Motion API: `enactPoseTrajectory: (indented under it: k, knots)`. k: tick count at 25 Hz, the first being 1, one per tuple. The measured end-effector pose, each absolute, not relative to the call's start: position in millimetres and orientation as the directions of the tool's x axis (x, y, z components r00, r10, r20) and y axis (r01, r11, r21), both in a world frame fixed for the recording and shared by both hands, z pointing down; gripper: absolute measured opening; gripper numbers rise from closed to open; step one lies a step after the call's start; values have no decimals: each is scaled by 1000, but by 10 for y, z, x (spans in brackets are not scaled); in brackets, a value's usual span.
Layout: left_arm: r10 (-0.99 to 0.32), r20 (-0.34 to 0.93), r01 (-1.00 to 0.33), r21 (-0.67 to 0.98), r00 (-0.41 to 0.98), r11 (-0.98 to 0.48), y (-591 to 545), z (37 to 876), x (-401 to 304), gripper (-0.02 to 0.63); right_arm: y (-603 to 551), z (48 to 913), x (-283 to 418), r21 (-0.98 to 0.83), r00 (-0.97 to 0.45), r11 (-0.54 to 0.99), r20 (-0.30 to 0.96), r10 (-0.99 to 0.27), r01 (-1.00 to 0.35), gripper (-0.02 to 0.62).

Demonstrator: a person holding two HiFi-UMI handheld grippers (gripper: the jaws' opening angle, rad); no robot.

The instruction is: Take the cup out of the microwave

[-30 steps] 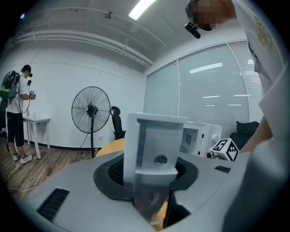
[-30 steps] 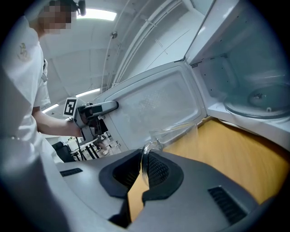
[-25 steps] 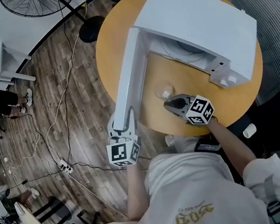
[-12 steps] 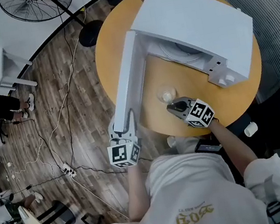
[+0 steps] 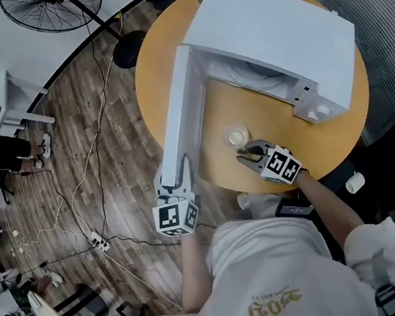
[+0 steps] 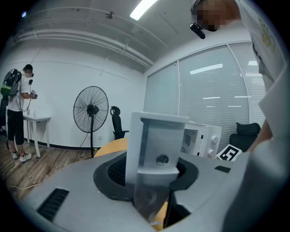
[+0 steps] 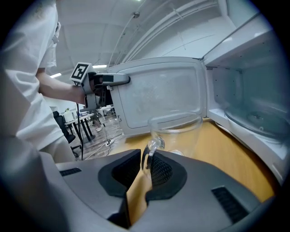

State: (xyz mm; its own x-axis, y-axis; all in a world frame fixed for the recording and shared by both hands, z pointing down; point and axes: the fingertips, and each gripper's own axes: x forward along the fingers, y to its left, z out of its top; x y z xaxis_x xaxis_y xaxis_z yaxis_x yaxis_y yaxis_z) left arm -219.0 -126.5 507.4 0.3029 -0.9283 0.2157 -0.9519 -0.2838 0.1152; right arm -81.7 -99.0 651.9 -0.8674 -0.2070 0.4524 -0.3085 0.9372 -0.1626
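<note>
My left gripper [image 5: 174, 181] is clamped tight on the door handle [image 7: 113, 79] of the microwave [image 5: 274, 30], out at about 8 o'clock from the oven body in the head view, and the door [image 5: 179, 112] stands swung wide open. My right gripper [image 5: 247, 154] points toward 11 o'clock at the cup [image 7: 174, 133], a clear glass one that stands upright on the yellow table [image 5: 332, 141], outside the oven and just in front of its open mouth. The door is at the cup's 9 o'clock and the cavity at its 1 o'clock. The right jaws have just been opening. The cup handle [image 7: 151, 149] sits between their black pads, close against the right pad, with a gap showing on the left side, so they are slack and no longer pinch it. A glass turntable shows inside the cavity, at 3 o'clock in the right gripper view.
</note>
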Motion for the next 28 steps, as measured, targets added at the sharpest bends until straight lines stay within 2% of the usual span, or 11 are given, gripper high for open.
enactPoseTrajectory:
  k: [6, 8, 19, 28]
  knots:
    - [-930, 210, -952, 122, 302, -281, -1269, 5061, -2171, 181, -1046, 6582, -722, -157, -854, 924, 460, -245, -349, 57]
    - [-930, 209, -952, 123, 301, -281, -1266, 5060, -2167, 183, -1046, 6567, -684, -166, -852, 918, 458, -253, -361, 78]
    - [-932, 194, -949, 146, 305, -280, -1254, 5085, -2091, 186, -936, 6510, -451, -160, -838, 902, 463, -289, -400, 75]
    - [-936, 189, -951, 145, 296, -272, -1262, 5093, -2079, 186, -1071, 6072, -174, -190, -817, 820, 353, -456, -539, 54]
